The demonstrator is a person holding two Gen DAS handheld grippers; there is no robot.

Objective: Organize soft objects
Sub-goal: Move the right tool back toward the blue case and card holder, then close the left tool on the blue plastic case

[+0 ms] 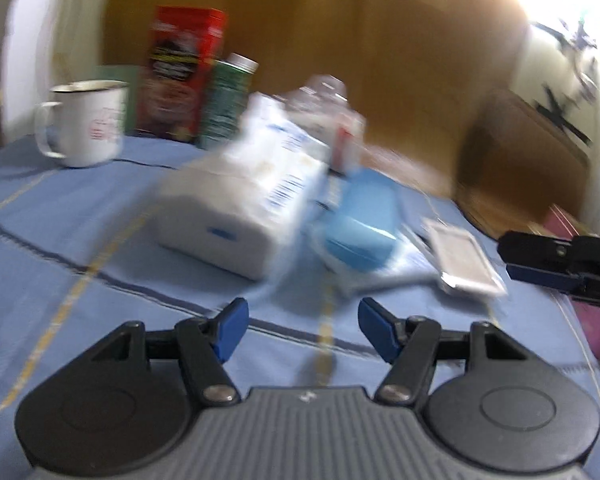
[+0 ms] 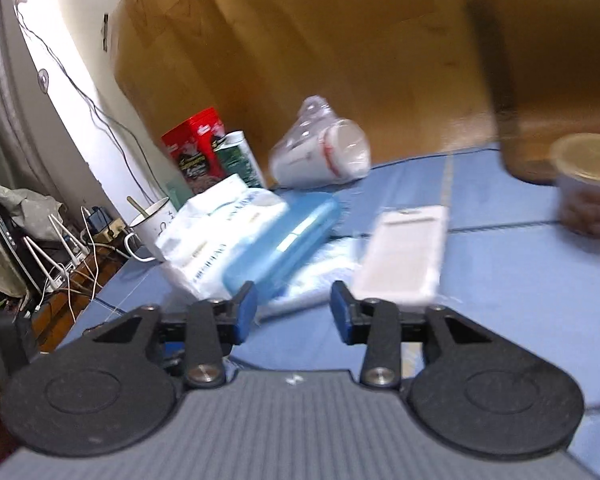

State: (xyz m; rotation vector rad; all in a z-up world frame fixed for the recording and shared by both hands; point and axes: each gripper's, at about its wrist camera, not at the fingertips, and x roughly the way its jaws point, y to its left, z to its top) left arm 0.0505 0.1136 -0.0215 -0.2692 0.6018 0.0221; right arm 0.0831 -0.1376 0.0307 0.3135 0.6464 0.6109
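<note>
Left wrist view: the left tongs (image 1: 302, 330) hang over a blue cloth (image 1: 80, 240) that covers the bench, their blue pads parted with only bare cloth between them; they grip nothing. Ahead of them and a little to the left lies a white soft tissue pack (image 1: 236, 204), well clear of the pads. Just right of the pack sits a blue case (image 1: 360, 236) on a crumpled plastic bag (image 1: 384, 280), and further right a flat white packet (image 1: 466, 262). At the far right edge the right tongs (image 1: 540, 260) reach in, near the white packet. Behind stand an enamel mug (image 1: 86, 122), a red box (image 1: 180, 76) and a green can (image 1: 226, 104). The picture is blurred.

Right wrist view: the right tongs (image 2: 294, 312) are parted and empty. The crumpled plastic bag (image 2: 300, 284) lies just beyond the gap. The blue case (image 2: 284, 248) lies just past the left pad, the tissue pack (image 2: 216, 236) further left beside it, and the flat white packet (image 2: 404, 256) just past the right pad; whether it touches the pad cannot be told. A bagged stack of paper cups (image 2: 320, 156) lies on its side behind. A tin (image 2: 592, 184) stands at the right.
</note>
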